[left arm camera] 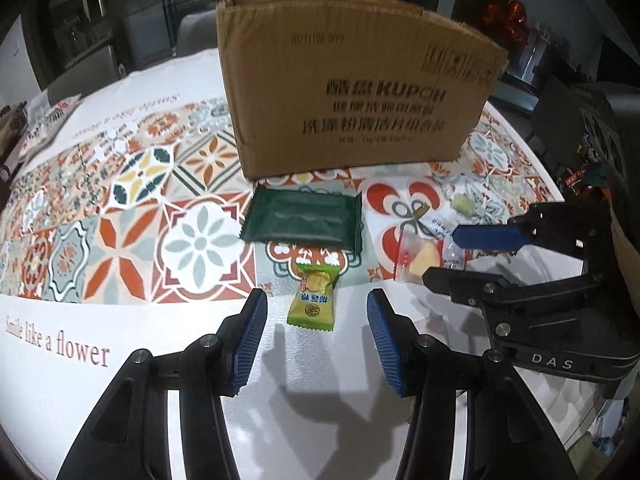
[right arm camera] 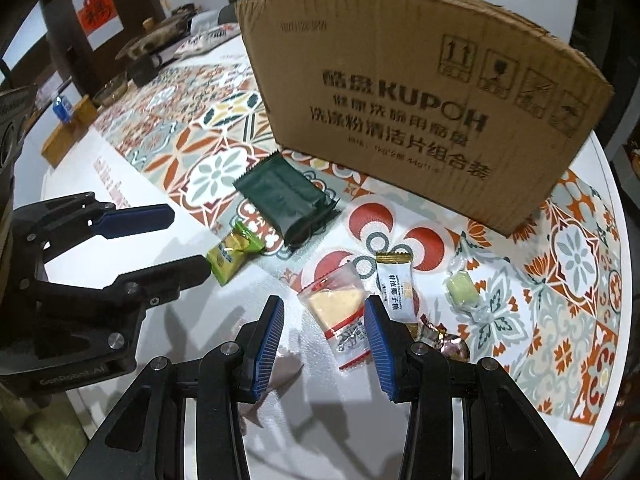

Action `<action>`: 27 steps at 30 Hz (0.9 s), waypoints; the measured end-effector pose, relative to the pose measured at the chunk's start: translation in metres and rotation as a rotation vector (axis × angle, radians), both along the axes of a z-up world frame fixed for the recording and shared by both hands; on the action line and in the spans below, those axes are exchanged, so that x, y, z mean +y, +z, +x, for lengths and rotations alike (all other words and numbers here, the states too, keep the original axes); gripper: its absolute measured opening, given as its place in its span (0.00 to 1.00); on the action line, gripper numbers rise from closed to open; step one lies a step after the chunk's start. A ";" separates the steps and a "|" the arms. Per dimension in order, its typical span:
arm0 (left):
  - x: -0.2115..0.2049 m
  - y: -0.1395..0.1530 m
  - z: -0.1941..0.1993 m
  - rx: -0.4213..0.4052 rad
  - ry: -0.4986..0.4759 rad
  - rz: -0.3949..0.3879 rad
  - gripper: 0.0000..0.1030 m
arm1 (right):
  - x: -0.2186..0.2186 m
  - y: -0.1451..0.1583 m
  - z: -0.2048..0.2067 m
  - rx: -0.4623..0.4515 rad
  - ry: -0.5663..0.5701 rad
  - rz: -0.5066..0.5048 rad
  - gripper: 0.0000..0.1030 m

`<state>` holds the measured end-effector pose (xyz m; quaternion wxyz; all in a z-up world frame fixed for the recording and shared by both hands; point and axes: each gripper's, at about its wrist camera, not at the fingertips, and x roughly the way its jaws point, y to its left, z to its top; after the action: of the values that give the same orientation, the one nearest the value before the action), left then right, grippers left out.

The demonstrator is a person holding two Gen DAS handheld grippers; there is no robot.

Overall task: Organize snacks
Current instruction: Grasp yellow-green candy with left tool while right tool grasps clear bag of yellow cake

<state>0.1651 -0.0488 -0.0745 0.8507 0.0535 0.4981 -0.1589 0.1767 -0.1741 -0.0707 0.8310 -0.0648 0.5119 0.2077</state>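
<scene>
Hovering open before the box (left arm camera: 352, 92), left tongs (left arm camera: 316, 312) straddle the green candy (left arm camera: 314, 300) while right tongs (right arm camera: 324, 320), also open, risk pinching two wrappers together.

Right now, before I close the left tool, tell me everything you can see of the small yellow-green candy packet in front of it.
The yellow-green candy packet is a small glossy pillow wrapper with crimped, serrated ends, a round yellow picture near its far end and blue characters across the middle. It lies flat and sealed on the tablecloth, lengthwise toward the dark green packet, apart from it. The left tool stands open, not touching it.
</scene>
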 end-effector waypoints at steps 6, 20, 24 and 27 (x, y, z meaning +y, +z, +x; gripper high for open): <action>0.000 -0.014 0.008 0.045 0.009 -0.004 0.49 | 0.005 -0.014 0.010 0.021 0.044 -0.068 0.42; -0.002 -0.035 0.025 0.100 0.005 -0.017 0.42 | 0.014 -0.029 0.024 0.033 0.083 -0.130 0.48; -0.006 -0.035 0.027 0.089 0.002 -0.002 0.31 | 0.014 -0.030 0.023 0.034 0.073 -0.121 0.47; -0.007 -0.036 0.027 0.085 0.001 0.004 0.25 | 0.014 -0.030 0.022 0.026 0.052 -0.114 0.39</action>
<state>0.1924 -0.0559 -0.1103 0.8288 0.0479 0.5342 -0.1594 0.1991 -0.1596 -0.1006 0.8135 -0.1228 0.5320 0.2005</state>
